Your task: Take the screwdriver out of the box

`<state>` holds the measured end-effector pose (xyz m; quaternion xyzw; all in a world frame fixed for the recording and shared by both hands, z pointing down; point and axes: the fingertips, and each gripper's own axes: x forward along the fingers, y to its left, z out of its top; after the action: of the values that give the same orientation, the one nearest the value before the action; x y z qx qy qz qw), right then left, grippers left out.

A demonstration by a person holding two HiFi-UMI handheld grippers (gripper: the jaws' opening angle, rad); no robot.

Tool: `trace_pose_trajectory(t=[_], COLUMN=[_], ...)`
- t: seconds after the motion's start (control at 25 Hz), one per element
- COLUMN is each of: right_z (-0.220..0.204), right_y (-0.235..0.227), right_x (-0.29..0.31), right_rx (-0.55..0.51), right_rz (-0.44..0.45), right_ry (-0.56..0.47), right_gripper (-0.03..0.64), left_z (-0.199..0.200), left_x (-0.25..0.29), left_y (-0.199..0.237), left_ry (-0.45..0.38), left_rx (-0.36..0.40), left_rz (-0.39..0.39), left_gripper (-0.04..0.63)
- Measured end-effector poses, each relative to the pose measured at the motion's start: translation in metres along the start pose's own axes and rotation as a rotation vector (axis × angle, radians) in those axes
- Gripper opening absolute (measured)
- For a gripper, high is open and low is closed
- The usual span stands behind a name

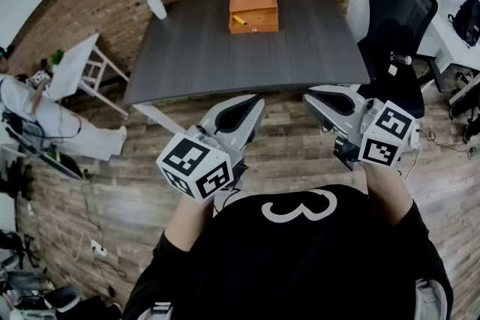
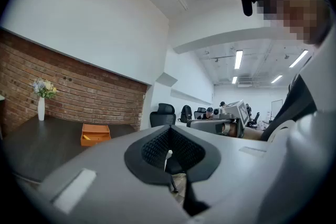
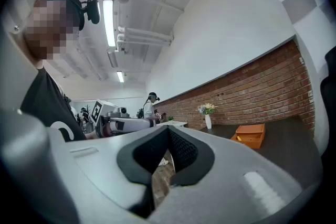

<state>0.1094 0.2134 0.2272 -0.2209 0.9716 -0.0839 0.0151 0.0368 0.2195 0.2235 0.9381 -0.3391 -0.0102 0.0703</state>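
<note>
An orange box [image 1: 253, 11] stands open near the far edge of the dark table [image 1: 225, 60]. A yellow-handled screwdriver [image 1: 238, 19] lies inside it at the left. Both grippers are held close to my chest, short of the table's near edge and far from the box. The left gripper [image 1: 244, 110] is shut with nothing between its pads, and so is the right gripper [image 1: 328, 97]. In the left gripper view the box [image 2: 95, 134] shows small, left of the closed left gripper [image 2: 169, 136]. The right gripper view has the box [image 3: 251, 135] to the right of the right gripper [image 3: 167, 136].
A white vase with flowers [image 1: 154, 0] stands at the table's far left corner. A black office chair [image 1: 397, 19] sits right of the table. A white side table [image 1: 75, 64] and a seated person [image 1: 45, 120] are at the left. The floor is wood planks.
</note>
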Motion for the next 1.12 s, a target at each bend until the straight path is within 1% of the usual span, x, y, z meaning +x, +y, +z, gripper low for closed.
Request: trace_pose_trajectory(t=[0.28,0.44,0.6,0.72,0.84,0.92,1.04,1.12], right_z=[-0.001,-0.011,-0.025,-0.035,-0.040,-0.042,-0.041,-0.041], right_y=[0.011,0.021,0.023,0.019,0.012,0.006,-0.010,-0.029], right_x=[0.017,0.031,0.042,0.046,0.055,0.062,0.072,0.080], right_rx=[-0.020,0.028,0.063,0.086,0.095,0.102,0.106,0.114], right_rz=[-0.006,0.005,0.003,0.005,0.011,0.015,0.022,0.016], right_ry=[0.001,-0.003,-0.010,-0.009,-0.004,-0.007,-0.008,-0.012], right_gripper=[0.000,0.000,0.000,0.002,0.002,0.002,0.002,0.002], left_z=[0.001,-0.002,-0.011,-0.021,-0.029,-0.032,-0.031,-0.032], left_x=[-0.016,-0.031,-0.046,-0.050,-0.049,-0.044,-0.033,-0.021], left_y=[0.011,0.022,0.035,0.044,0.055,0.063,0.080,0.095], left_ry=[-0.001,0.004,0.015,0.027,0.019,0.033,0.041,0.043], left_rx=[0.008,0.016,-0.006,-0.027,-0.048,-0.047,-0.047,-0.049], left_rz=[0.001,0.011,0.034,0.049,0.052,0.056,0.057,0.059], left_gripper=[0.017,0.017,0.017,0.017,0.016,0.016,0.015,0.017])
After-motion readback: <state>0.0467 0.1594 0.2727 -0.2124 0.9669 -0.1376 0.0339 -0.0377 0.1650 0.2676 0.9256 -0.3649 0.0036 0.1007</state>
